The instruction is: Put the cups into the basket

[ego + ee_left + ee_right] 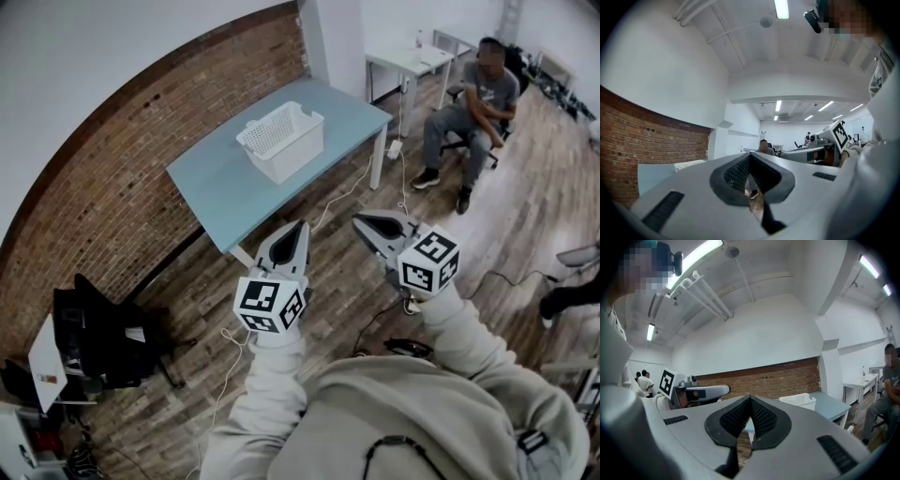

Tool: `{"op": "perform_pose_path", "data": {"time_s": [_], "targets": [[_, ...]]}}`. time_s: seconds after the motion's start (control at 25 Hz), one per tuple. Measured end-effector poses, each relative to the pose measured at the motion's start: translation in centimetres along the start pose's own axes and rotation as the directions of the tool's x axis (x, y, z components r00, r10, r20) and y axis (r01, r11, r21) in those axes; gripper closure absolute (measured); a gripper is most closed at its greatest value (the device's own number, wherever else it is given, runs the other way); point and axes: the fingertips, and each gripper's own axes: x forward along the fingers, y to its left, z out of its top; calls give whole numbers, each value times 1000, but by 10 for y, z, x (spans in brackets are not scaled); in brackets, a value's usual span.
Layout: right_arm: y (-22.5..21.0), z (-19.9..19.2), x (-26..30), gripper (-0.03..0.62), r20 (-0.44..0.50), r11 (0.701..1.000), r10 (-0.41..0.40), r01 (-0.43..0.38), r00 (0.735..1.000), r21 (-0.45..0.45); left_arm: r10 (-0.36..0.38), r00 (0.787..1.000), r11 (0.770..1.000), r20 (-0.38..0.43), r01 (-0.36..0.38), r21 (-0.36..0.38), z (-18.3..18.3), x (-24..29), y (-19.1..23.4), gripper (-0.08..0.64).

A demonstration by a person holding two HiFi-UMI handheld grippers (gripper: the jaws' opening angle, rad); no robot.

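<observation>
The white lattice basket (281,141) stands on the blue worktop (220,192) beside the brick wall (131,150), its hollow showing only its own mesh. Well short of it, over the wooden floor (525,206), the left claw (750,155) and right claw (750,398) are each pinched together, gripping nothing.

no text, label or number can be read.

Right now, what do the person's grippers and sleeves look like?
The left gripper and right gripper are alike: grey tapered shells, black ribbed pads, and a white cube with black square markers at the rear. The sleeves are pale beige.
</observation>
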Motion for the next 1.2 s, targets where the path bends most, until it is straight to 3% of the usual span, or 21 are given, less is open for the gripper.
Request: {"op": "perform_pose_path", "data": {"time_s": [0.2,0.4,0.64,0.96,1.2], "targets": [[-26,-3,-1,583,15,998,22,-23,1000,51,4,1000,999,-21,-3,40,-5,20,-5,563],[-36,10,15,583,38,998,52,-53,998,22,-1,1000,997,-14,2,80,1,31,6,563],[-48,15,50,583,55,997,78,-79,995,6,41,999,994,11,-42,96,-3,47,49,563],[-84,18,132,583,9,995,99,-99,995,-24,23,999,994,40,-27,104,8,98,126,563],[-121,28,213,583,-21,996,89,-89,996,-7,29,998,999,49,-27,-32,6,135,218,563]]}}
